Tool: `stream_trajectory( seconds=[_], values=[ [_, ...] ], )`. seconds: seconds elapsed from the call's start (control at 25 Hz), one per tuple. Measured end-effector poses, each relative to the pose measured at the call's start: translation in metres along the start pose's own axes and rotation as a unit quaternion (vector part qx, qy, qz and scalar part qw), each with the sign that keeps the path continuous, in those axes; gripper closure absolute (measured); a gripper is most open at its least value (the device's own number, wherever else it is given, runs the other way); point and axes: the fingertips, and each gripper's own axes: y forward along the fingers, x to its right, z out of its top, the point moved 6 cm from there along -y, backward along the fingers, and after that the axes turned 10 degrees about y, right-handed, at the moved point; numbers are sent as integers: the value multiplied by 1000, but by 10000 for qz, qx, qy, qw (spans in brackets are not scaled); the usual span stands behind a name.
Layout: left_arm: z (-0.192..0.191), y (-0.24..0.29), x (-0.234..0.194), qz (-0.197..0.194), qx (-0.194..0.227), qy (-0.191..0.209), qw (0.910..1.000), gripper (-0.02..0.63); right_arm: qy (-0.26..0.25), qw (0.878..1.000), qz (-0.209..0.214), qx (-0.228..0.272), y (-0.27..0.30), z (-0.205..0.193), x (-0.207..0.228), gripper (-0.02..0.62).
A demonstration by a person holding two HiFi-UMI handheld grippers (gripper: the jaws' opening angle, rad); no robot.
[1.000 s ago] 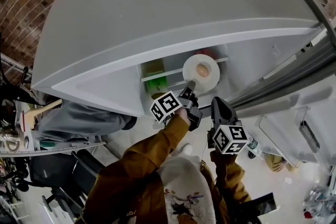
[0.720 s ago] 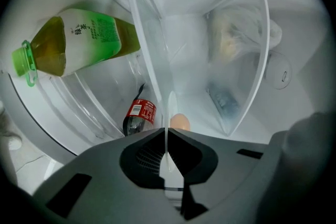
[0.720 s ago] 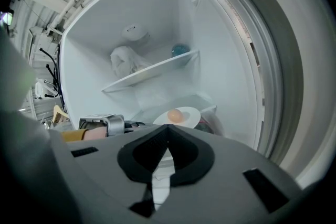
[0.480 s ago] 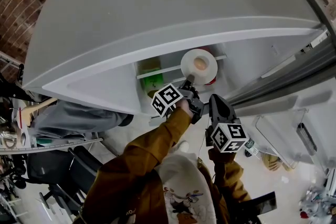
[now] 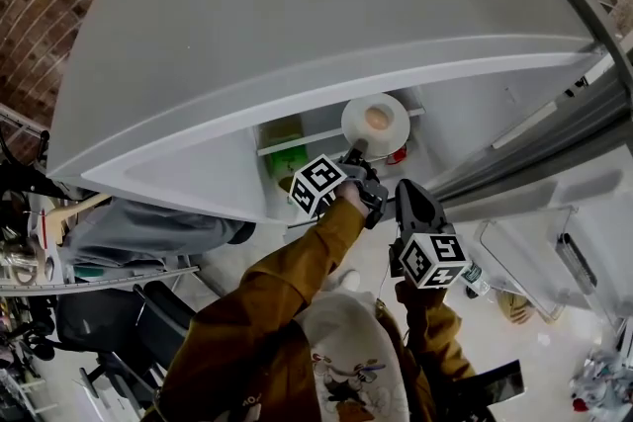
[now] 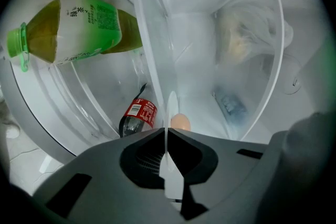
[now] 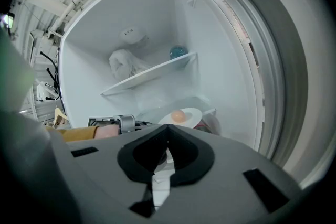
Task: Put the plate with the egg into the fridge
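Observation:
The white plate (image 5: 388, 133) with a brown egg (image 5: 376, 118) on it hangs inside the open fridge (image 5: 297, 35), above a lower shelf. My left gripper (image 5: 357, 154) is shut on the plate's near rim. In the left gripper view the plate (image 6: 169, 107) stands edge-on between the jaws, the egg (image 6: 181, 122) just to its right. My right gripper (image 5: 407, 190) hovers shut and empty outside the fridge, right of the left one. Its view shows the plate (image 7: 190, 114) and egg (image 7: 178, 115) from behind.
A green tea bottle (image 6: 79, 23) and a cola bottle (image 6: 137, 115) lie in the fridge beside the plate. A glass shelf (image 7: 152, 73) higher up carries a white bag (image 7: 126, 63) and a blue item (image 7: 178, 52). The open door (image 5: 554, 212) stands at the right.
The left gripper has carried the plate with the egg a little further into the fridge. The right gripper has stayed almost still.

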Motion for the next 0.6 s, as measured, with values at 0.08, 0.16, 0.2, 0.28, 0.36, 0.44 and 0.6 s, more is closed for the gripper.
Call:
stream_trajectory(
  seconds=[0.08,0.16,0.2,0.28,0.36,0.44,0.6],
  values=[
    [1,3,0,13,53,-58,10000,592,0,10000,2,11,0,1,1,591],
    [2,5,0,38,104,-74,9999,592,4,10000,-1,19,1,1,2,591],
    [3,7,0,42,127,-79,9999,592,4,10000,-1,21,1,1,2,591],
    [4,10,1,34,172,-102,9998,591,2,10000,3,22,1,2,2,591],
    [6,13,1,26,210,-106,9997,591,-2,10000,6,25,1,2,1,591],
    [8,18,2,19,237,-84,9997,592,-6,10000,1,35,1,3,2,591],
    [10,26,6,46,286,-148,9995,591,-4,10000,-12,61,0,5,2,591]
  ],
)
